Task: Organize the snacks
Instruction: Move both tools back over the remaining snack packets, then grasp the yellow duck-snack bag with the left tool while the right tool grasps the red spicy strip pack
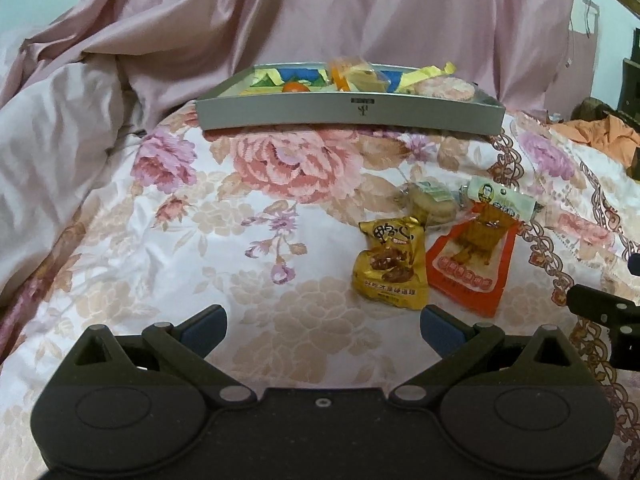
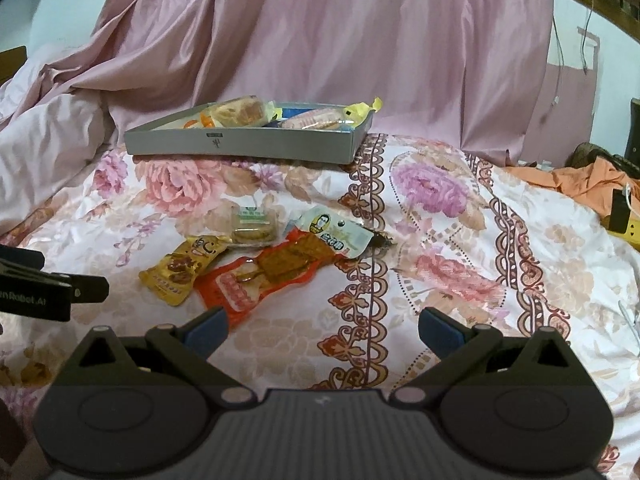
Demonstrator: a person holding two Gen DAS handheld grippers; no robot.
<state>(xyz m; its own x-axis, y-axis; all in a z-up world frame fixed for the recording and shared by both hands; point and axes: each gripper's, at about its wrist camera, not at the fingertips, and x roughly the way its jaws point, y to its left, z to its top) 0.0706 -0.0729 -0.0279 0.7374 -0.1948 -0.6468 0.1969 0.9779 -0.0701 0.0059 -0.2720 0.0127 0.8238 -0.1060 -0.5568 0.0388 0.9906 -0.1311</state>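
Observation:
A grey tray (image 1: 348, 114) (image 2: 240, 142) holding several wrapped snacks sits at the back of a floral bedspread. In front of it lie loose snacks: a gold packet (image 1: 386, 266) (image 2: 182, 270), a red packet (image 1: 472, 264) (image 2: 260, 276), a clear-wrapped biscuit (image 1: 430, 202) (image 2: 254, 228) and a white-green packet (image 1: 502, 196) (image 2: 334, 234). My left gripper (image 1: 322, 326) is open, just short of the gold packet. My right gripper (image 2: 322, 328) is open too, with its left finger near the red packet's corner. Neither holds anything.
A pink quilt (image 1: 320, 20) (image 2: 320, 40) is heaped behind the tray and along the left. Orange cloth (image 1: 608, 136) (image 2: 580, 184) lies at the far right. Bare bedspread (image 1: 160, 240) (image 2: 460, 260) stretches left of the snacks and to their right.

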